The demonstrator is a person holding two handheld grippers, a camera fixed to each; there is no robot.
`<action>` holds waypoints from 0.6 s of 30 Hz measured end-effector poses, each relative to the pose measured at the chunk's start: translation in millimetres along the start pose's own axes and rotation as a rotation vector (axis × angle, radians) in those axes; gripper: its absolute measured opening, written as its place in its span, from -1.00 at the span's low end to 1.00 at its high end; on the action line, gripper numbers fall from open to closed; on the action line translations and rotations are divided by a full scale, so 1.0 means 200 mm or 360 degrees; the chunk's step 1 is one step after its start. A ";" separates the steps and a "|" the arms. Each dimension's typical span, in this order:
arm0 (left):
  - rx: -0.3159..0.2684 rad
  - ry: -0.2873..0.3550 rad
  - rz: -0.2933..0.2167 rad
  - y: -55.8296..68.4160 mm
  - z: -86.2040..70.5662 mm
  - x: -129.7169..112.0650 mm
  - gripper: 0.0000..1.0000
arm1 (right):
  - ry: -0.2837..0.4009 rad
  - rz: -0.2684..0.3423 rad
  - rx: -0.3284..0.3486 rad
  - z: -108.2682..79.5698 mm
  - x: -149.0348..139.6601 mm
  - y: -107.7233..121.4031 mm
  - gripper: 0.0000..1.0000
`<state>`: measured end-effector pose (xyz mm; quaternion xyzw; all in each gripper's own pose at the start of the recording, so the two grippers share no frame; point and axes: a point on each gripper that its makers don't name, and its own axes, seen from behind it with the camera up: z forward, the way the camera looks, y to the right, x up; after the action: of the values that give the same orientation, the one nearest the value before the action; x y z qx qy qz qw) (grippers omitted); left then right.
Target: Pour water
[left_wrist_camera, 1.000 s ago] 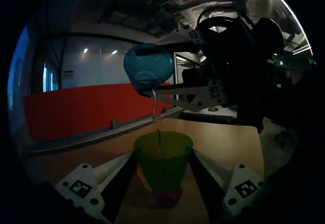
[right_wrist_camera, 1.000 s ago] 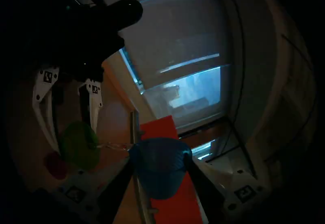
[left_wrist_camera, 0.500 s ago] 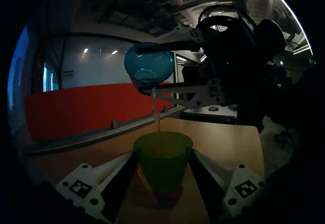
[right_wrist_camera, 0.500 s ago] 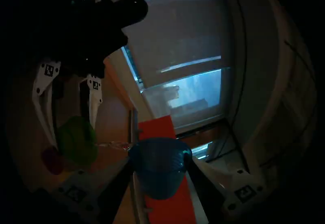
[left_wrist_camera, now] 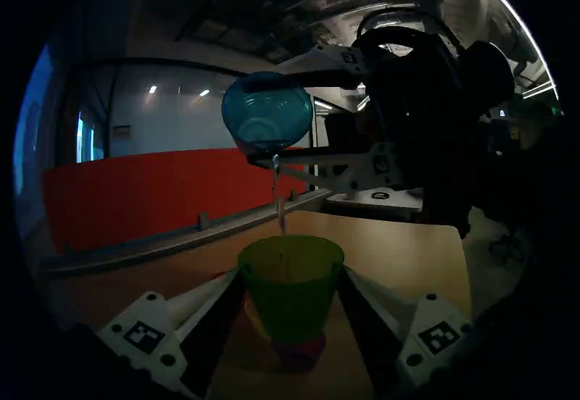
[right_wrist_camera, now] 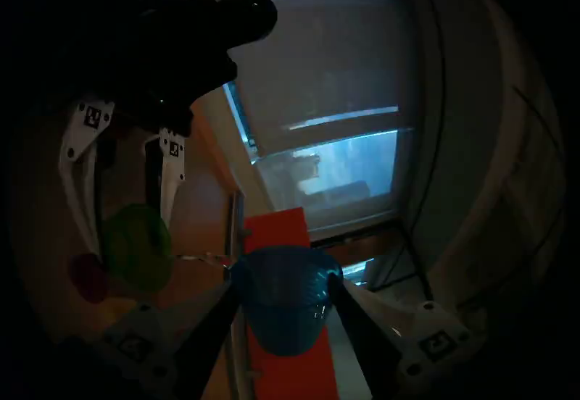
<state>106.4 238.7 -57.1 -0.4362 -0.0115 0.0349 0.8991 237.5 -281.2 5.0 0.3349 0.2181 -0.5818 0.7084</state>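
In the left gripper view a green cup (left_wrist_camera: 291, 288) stands upright on the wooden table (left_wrist_camera: 406, 248), and my left gripper (left_wrist_camera: 291, 306) is shut on it. Above it the blue cup (left_wrist_camera: 267, 112) lies tipped over in the right gripper (left_wrist_camera: 279, 114), and a thin stream of water (left_wrist_camera: 278, 197) falls from its rim into the green cup. In the right gripper view my right gripper (right_wrist_camera: 284, 306) is shut on the blue cup (right_wrist_camera: 284, 302). The green cup (right_wrist_camera: 135, 248) sits to its left between the left gripper's white fingers (right_wrist_camera: 167, 175).
A red or pink object (left_wrist_camera: 299, 346) lies on the table just behind the green cup's base. A red partition (left_wrist_camera: 145, 193) with a grey rail (left_wrist_camera: 181, 237) runs along the table's far edge. The table's right edge (left_wrist_camera: 464, 269) drops to the floor.
The blue cup has tipped a little further and risen slightly. Water keeps streaming into the green cup. The left gripper and green cup have held still.
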 end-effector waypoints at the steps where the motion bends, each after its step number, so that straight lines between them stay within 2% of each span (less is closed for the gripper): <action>1: 0.0000 0.0000 0.0000 0.00 0.00 0.00 0.70 | 0.0000 -0.0006 -0.0001 0.00 0.00 0.00 0.78; 18: 0.0004 0.0002 -0.0002 -0.01 0.00 0.00 0.70 | 0.0003 -0.0136 -0.0027 0.01 0.02 0.03 0.78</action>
<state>107.1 238.1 -56.0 -0.4351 -0.0111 0.0341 0.8997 244.5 -285.2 4.8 0.3198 0.2378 -0.6093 0.6855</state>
